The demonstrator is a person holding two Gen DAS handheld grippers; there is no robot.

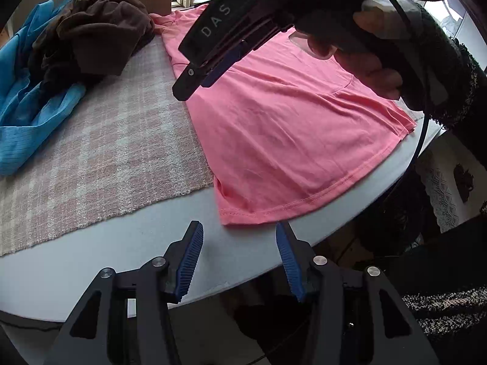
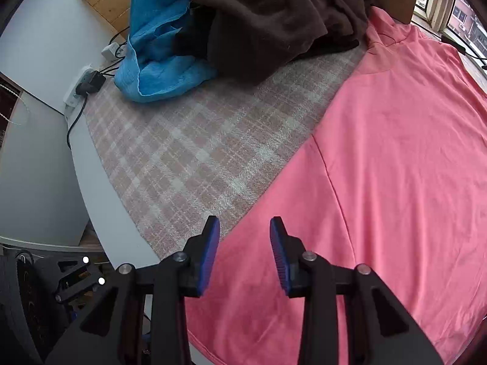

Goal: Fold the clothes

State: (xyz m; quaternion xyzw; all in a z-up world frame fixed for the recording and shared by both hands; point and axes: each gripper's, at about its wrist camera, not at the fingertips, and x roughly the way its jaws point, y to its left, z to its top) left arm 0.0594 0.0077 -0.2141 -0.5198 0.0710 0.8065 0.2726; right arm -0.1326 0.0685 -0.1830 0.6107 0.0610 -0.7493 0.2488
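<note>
A pink T-shirt point(image 1: 283, 127) lies flat on the table, partly folded, its hem near the front edge. My left gripper point(image 1: 240, 228) is open and empty, just in front of the hem's corner. My right gripper point(image 2: 245, 223) is open and empty, hovering over the shirt's point(image 2: 395, 164) left edge. In the left wrist view the right gripper point(image 1: 194, 79) hangs above the shirt, held by a hand.
A plaid mat point(image 1: 115, 152) covers the grey table point(image 1: 121, 261). A brown garment point(image 2: 274, 15) and a blue garment point(image 2: 158, 48) are piled at the back. A power strip with cables point(image 2: 88, 82) sits at the table's left edge. Windows stand behind.
</note>
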